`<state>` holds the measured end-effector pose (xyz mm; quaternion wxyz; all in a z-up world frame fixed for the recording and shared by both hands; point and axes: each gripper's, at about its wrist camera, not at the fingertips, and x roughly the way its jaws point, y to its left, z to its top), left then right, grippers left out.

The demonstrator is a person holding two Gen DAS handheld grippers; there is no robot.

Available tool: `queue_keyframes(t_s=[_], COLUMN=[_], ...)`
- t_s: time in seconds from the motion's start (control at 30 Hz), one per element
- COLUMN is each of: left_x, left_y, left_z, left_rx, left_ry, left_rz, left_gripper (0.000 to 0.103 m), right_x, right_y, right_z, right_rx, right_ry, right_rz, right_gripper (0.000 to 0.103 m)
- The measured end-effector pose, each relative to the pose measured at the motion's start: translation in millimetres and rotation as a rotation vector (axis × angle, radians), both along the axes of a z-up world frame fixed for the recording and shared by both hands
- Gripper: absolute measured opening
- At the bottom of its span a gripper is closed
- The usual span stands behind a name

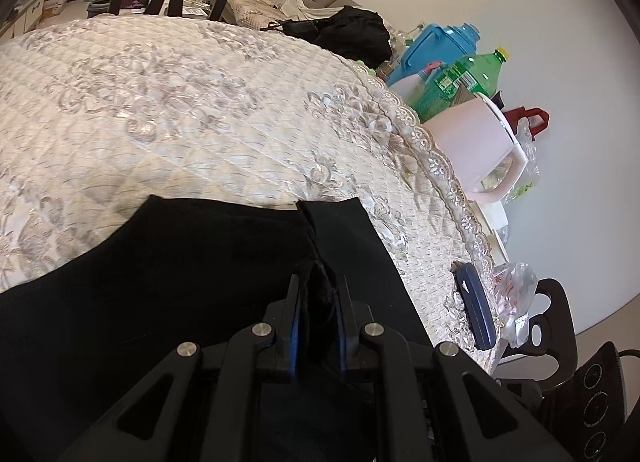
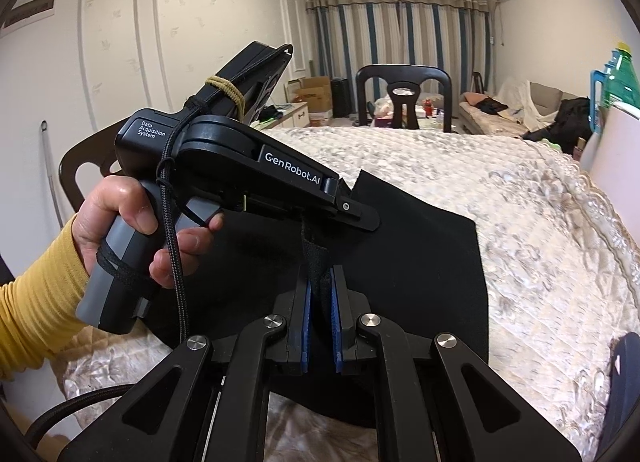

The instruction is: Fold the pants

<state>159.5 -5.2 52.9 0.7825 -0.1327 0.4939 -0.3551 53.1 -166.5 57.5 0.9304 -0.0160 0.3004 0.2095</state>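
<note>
Black pants (image 1: pixel 180 274) lie on the quilted cream tablecloth (image 1: pixel 180 102), with two leg ends side by side at the far edge. My left gripper (image 1: pixel 318 282) is shut on a bunched fold of the pants. In the right wrist view the pants (image 2: pixel 420 246) spread across the tablecloth (image 2: pixel 540 242). My right gripper (image 2: pixel 320 274) is shut on a raised ridge of the black fabric. The left gripper (image 2: pixel 360 218), held by a hand in a yellow sleeve, sits just beyond it, its tips down on the same fabric.
A dark blue case (image 1: pixel 474 306) lies near the table's right edge. A pink pitcher (image 1: pixel 476 150), green bottle (image 1: pixel 460 82) and blue jug (image 1: pixel 436 46) stand beyond that edge. Black chairs stand at the far side (image 2: pixel 404 98) and left (image 2: pixel 80 174).
</note>
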Motion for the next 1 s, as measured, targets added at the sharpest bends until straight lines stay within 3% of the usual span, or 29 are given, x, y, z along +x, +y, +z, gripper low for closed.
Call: queue_keyframes(t_s=[0.57,1.0], left_x=[-8,-8], left_y=[57,90], left_z=[2,-14], left_rx=[-0.025,-0.014], left_ry=[-0.016,0.018], left_rz=[0.069,0.113], left_gripper=[0.015,0.015], right_x=[31,47], right_y=[29,49], right_z=[-5,-18], right_rx=[0.003,0.038], right_ry=[-0.012,0.019], right_rz=[0.094,0.142], right_gripper=[0.008,0.008])
